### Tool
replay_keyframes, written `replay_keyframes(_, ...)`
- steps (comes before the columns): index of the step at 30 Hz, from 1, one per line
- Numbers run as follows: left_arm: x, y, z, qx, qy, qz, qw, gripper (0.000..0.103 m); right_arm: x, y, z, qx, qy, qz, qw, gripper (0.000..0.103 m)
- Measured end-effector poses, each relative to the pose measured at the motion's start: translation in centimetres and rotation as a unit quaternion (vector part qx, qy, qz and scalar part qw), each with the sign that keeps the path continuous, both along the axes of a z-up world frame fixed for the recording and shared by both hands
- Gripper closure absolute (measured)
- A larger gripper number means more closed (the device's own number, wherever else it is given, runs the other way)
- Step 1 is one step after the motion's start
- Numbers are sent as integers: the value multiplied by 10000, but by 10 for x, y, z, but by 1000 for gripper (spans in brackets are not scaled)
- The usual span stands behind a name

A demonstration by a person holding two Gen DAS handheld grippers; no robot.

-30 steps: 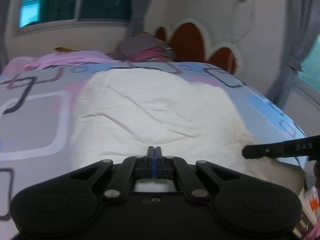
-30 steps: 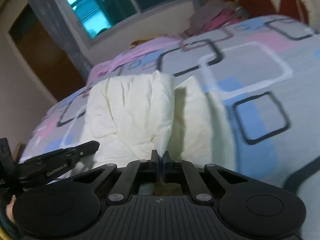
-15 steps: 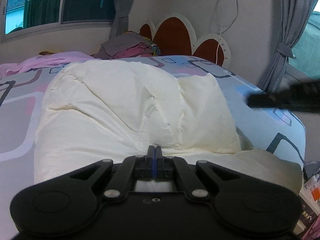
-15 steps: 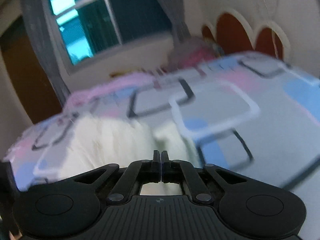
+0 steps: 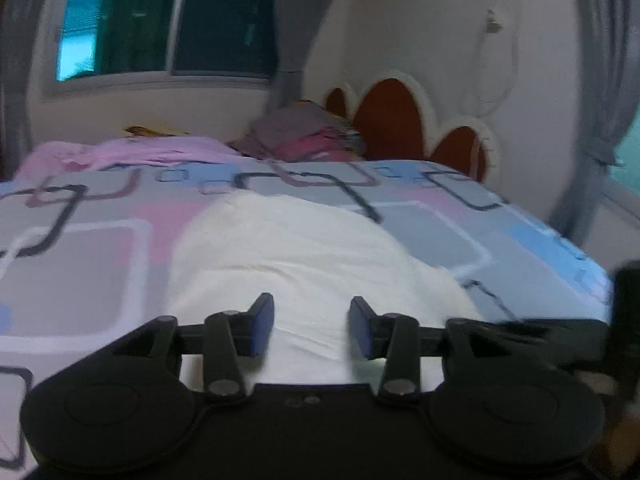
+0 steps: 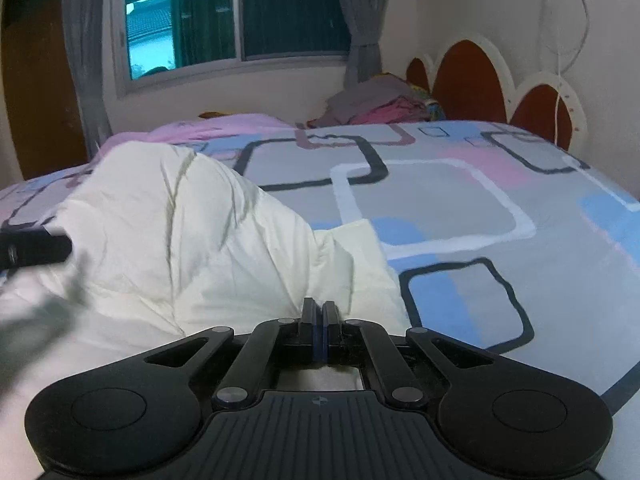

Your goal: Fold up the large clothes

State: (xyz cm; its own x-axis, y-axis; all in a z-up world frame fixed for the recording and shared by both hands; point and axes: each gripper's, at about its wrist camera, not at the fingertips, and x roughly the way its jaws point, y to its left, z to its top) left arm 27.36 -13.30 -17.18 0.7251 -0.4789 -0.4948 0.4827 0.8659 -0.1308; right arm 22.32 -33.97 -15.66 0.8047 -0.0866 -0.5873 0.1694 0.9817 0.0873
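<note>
A large cream garment (image 5: 300, 248) lies bunched on the patterned bed (image 5: 80, 272). My left gripper (image 5: 312, 330) hovers at its near edge. Its jaws are opening, and the cloth lies below the gap without either blue pad pressing on it. In the right wrist view the garment (image 6: 180, 220) rises in a creased fold toward my right gripper (image 6: 319, 320), which is shut on its edge. The left gripper's finger (image 6: 32, 246) shows blurred at the left side there. A dark blurred shape at the right of the left wrist view is part of the right gripper (image 5: 624, 320).
A pile of grey and pink clothes (image 6: 376, 100) sits at the head of the bed by the red scalloped headboard (image 6: 468, 80). A pink cloth (image 5: 132, 152) lies along the far side under the window (image 6: 240, 12). Curtains (image 5: 600, 80) hang at the right.
My left gripper has gone from shut to open and let the cream garment go. The cloth lies lower and flatter on the bed. My right gripper has come down, still shut.
</note>
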Motion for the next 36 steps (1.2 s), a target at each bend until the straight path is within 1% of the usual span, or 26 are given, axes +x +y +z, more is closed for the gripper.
replay_keyframes(3,14,-9,-14,183,-52,55,9998,61,5,-1,-9,-37,24,-20,10000,101)
replay_keyframes(5,18,-16,-22,231,-57,26,9997,59,7,-4,-17,28,12,-89,10000,101)
replay_keyframes(9,25,-20,-33,202,2,6,9998,59,13,-11,-30,187,71,-276,9994,102)
replay_keyframes(12,27,-19,-39,142,58,-2,9999,58,13,-14,-40,275,-19,-397,9988,103)
replay_keyframes(14,27,-22,-41,201,51,-6,9998,58,13,-15,-40,286,-6,-424,9987,103)
replay_keyframes(16,26,-25,-36,376,38,-17,9993,58,14,-16,-34,216,92,-290,9993,102)
replay_keyframes(18,24,-23,-27,452,92,-18,9989,58,15,-25,-24,406,233,-236,9986,101)
replay_keyframes(20,23,-18,-16,438,206,64,9988,50,9,-34,-8,698,250,-243,9969,101)
replay_keyframes(21,21,-14,-12,439,239,143,9986,36,4,-36,2,770,172,-224,9966,99)
replay_keyframes(22,17,-10,-6,421,253,197,9986,25,0,-36,10,799,100,-185,9966,94)
replay_keyframes(23,13,-7,-2,421,274,247,9984,22,-5,-36,18,807,46,-146,9966,61)
replay_keyframes(24,9,-3,2,446,334,296,9980,20,-9,-34,25,800,-13,-119,9967,24)
replay_keyframes(25,6,1,4,433,412,322,9977,18,-15,-31,32,782,-104,-44,9969,18)
replay_keyframes(27,1,11,8,403,555,403,9968,15,-21,-25,42,710,-124,95,9974,18)
replay_keyframes(30,-10,28,11,318,709,488,9958,15,-30,-17,53,804,-117,212,9965,18)
replay_keyframes(33,-20,39,6,307,783,519,9951,15,-44,-4,57,651,-161,228,9975,20)
replay_keyframes(34,-22,41,3,307,837,516,9947,15,-50,-1,55,638,-121,184,9977,25)
replay_keyframes(35,-24,42,-1,298,914,490,9942,15,-56,0,51,700,-53,164,9974,36)
replay_keyframes(36,-27,44,-6,262,969,464,9939,15,-60,1,44,769,68,86,9970,39)
